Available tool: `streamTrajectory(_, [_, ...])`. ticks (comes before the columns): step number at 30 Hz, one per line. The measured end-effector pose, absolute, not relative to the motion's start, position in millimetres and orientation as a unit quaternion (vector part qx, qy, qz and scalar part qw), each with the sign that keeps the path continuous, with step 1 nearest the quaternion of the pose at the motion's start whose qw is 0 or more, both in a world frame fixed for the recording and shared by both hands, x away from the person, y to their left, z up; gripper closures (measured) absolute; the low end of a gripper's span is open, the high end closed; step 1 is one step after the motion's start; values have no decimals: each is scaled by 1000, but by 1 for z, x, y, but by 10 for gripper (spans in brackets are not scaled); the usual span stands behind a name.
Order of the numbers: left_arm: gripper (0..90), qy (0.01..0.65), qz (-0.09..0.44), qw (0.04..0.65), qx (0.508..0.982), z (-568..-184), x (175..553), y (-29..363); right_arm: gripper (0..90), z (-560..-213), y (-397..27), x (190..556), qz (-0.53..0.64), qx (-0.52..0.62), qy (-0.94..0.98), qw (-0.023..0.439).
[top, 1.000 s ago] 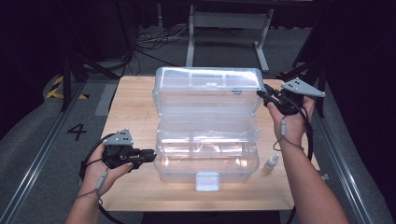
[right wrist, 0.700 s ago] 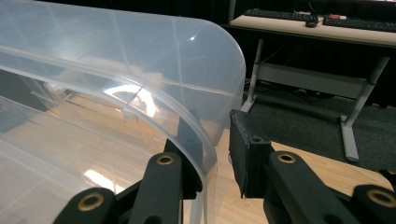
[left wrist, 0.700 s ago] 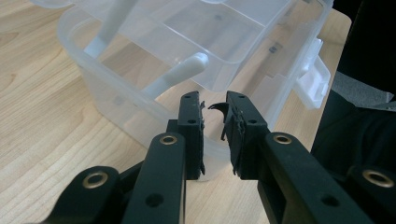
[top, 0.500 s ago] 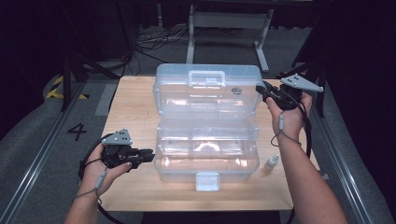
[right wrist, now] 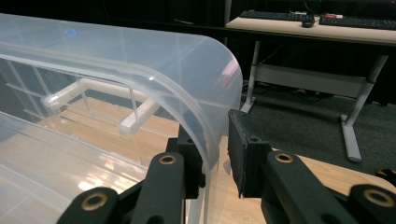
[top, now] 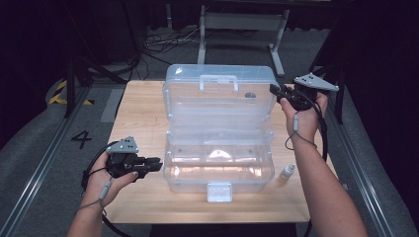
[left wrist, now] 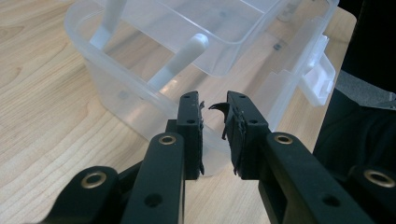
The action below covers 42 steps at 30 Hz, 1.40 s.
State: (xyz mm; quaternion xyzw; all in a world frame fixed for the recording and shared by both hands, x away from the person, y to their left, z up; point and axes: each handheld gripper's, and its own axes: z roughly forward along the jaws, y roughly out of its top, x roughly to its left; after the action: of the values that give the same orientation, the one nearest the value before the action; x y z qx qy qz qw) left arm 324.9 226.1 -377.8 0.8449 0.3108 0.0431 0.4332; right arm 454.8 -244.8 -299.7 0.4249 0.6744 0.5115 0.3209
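I'm holding the left gripper (top: pixel 157 164) at the near left end of the clear plastic toolbox (top: pixel 220 170), jaws narrowly apart, the box's rounded corner sitting in the gap; I cannot tell if the pads are touching it. The box is sitting mid-table (top: pixel 138 113), its lid (top: pixel 220 106) standing up at the far side, white latch (top: pixel 219 191) facing near. My right gripper (top: pixel 274 90) is straddling the lid's right edge, jaws closing in, one pad against the wall, the other still apart. A small bottle (top: pixel 287 173) is standing right of the box.
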Motion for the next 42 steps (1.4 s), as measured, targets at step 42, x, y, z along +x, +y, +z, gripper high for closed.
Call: streamTrajectory(42, [756, 321, 44, 432, 842, -380, 326, 235, 858, -311, -239, 507, 495, 439, 668, 341])
